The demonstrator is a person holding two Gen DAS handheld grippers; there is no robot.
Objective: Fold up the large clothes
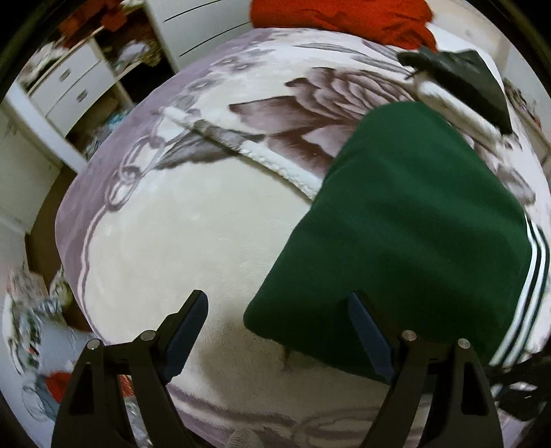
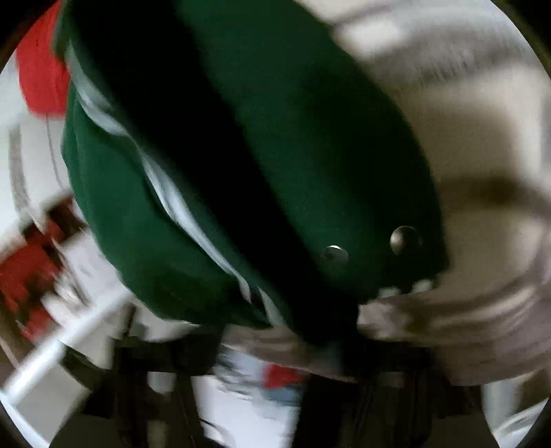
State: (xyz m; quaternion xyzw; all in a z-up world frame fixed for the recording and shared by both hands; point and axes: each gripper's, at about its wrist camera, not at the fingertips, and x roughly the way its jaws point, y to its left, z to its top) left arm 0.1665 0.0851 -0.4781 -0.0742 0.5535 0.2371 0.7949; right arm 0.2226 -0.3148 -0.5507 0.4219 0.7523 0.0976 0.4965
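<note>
- We see the green garment [image 1: 406, 220] lying folded on the patterned blanket [image 1: 193, 220] of the bed, in the right half of the left wrist view.
- Its long axis runs from the near lower centre of that view up and to the right, away from the camera; the near end is a blunt folded edge, and the white side stripes [image 1: 527, 286] follow the right-hand edge along the same axis.
- We find the left gripper [image 1: 280, 306] above the blanket with its jaws spread wide and nothing between them; the right-hand finger [image 1: 370, 337] stands in front of the garment's near end, though whether it touches the cloth we cannot tell.
- In the blurred right wrist view the same green cloth [image 2: 261, 144] fills the middle, with two metal snaps [image 2: 404, 237] near its lower right edge.
- The right gripper [image 2: 275, 365] appears only as dark smeared shapes along the bottom of that view; its jaws have drawn nearly together, and whether cloth is pinched between them we cannot tell.
- A red garment [image 1: 341, 17] lies at the far edge of the bed, well apart from the green one.
- White drawers [image 1: 69, 86] stand beyond the bed at upper left.
</note>
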